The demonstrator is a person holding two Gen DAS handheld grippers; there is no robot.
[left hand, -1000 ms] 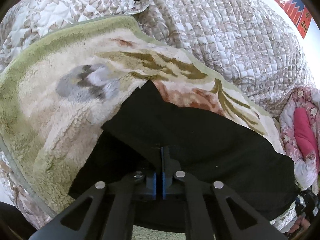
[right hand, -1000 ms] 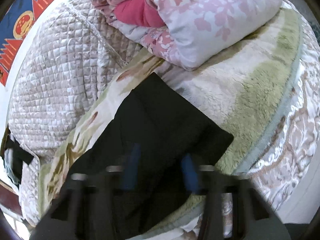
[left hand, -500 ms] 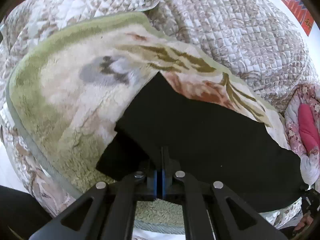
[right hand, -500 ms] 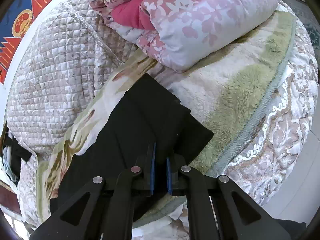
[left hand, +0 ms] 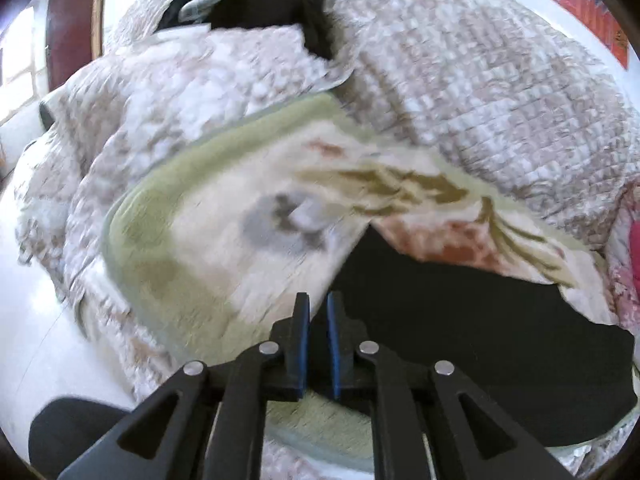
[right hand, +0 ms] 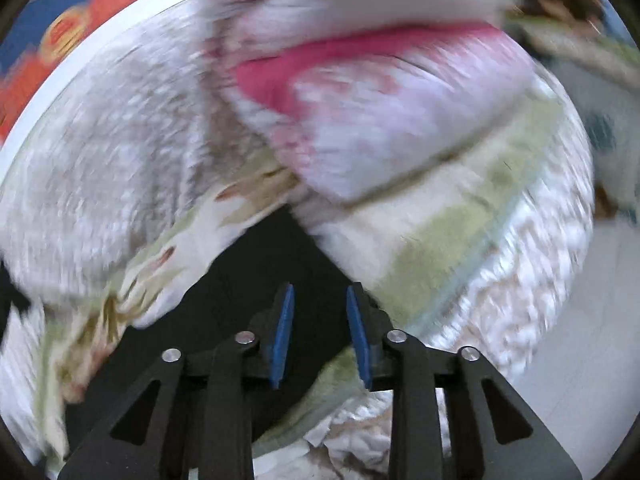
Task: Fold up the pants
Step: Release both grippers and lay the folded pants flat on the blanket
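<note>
Left wrist view is showing one pair of black pants (left hand: 460, 320) lying folded on one fleecy blanket (left hand: 208, 240), beside one quilt (left hand: 460, 92). Left gripper (left hand: 318, 320) has just been parting slightly, nothing between its pads. Right gripper (right hand: 320, 312) has just been opening wider, empty, above the pants (right hand: 240, 280) near one pink duvet (right hand: 380, 112).

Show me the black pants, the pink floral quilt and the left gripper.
black pants (left hand: 460, 320): left wrist view, flat middle of the folded cloth.
pink floral quilt (right hand: 380, 120): right wrist view, its pale top face.
left gripper (left hand: 318, 306): left wrist view, gap between its fingertips.
</note>
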